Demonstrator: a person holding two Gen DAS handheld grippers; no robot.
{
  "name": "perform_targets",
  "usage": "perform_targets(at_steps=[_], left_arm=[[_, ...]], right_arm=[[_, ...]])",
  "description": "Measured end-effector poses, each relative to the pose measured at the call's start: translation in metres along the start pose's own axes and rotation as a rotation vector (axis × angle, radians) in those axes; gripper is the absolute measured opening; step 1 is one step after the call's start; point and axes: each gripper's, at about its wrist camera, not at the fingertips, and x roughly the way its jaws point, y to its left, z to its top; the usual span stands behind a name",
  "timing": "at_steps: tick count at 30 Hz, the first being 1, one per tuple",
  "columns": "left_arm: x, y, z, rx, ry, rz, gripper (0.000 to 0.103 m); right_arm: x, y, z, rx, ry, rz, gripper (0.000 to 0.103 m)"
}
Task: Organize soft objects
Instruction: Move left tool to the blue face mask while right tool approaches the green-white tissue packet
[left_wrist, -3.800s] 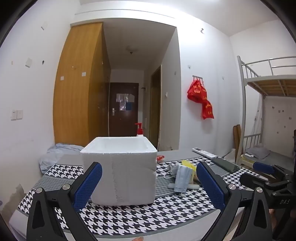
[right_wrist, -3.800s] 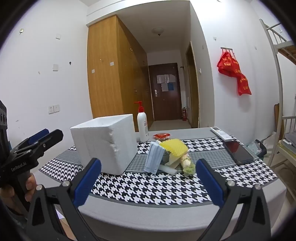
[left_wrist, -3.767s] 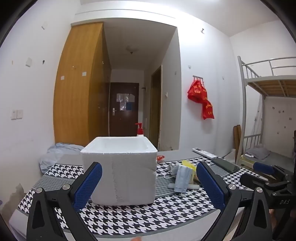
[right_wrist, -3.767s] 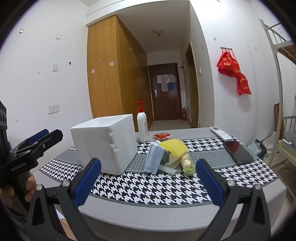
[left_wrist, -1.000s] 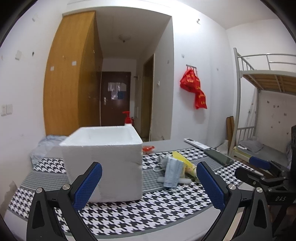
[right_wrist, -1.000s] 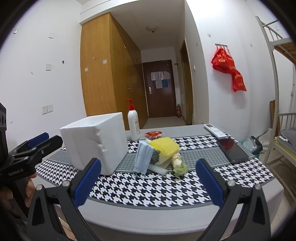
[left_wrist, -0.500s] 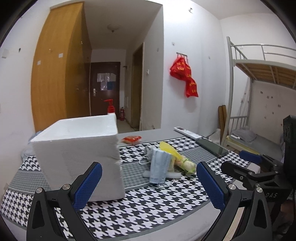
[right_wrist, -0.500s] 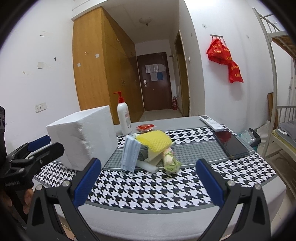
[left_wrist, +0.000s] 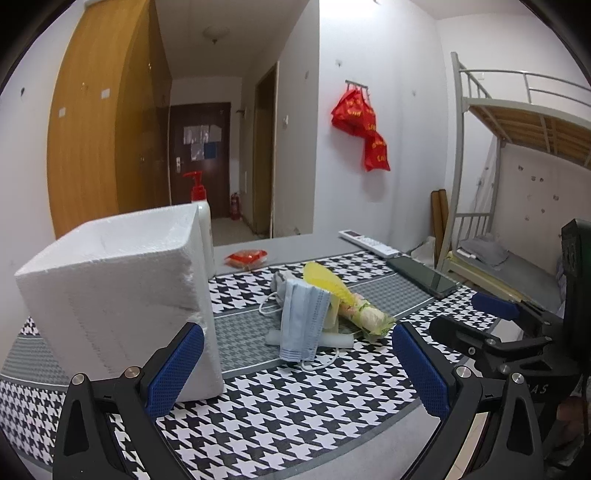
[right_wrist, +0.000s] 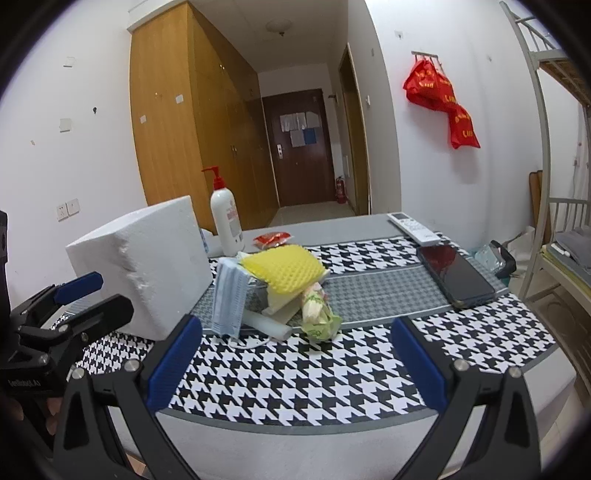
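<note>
Both our grippers, left (left_wrist: 295, 363) and right (right_wrist: 293, 363), are spread wide, holding nothing. Pale blue pleated face mask (right_wrist: 229, 295) droops off the near-left of the soft pile, mid-table, right of the white foam box (right_wrist: 146, 266). Limp, light, so we'd pinch its hanging fold. Yellow dimpled sponge (right_wrist: 286, 267) leans beside it; white cable (left_wrist: 321, 363) underneath may snag.

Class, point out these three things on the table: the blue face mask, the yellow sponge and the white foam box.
blue face mask (right_wrist: 229, 295), right wrist view, middle of its pleated front.
yellow sponge (right_wrist: 284, 267), right wrist view, bumpy top face.
white foam box (left_wrist: 118, 295), left wrist view, near side wall.
</note>
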Motion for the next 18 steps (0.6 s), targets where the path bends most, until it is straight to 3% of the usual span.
perform_targets(at_steps=[18], left_arm=[[0.052, -0.013, 0.004, 0.064, 0.082, 0.005, 0.102]], right_arm=[[0.026, -0.03, -0.001, 0.025, 0.078, -0.006, 0.103]])
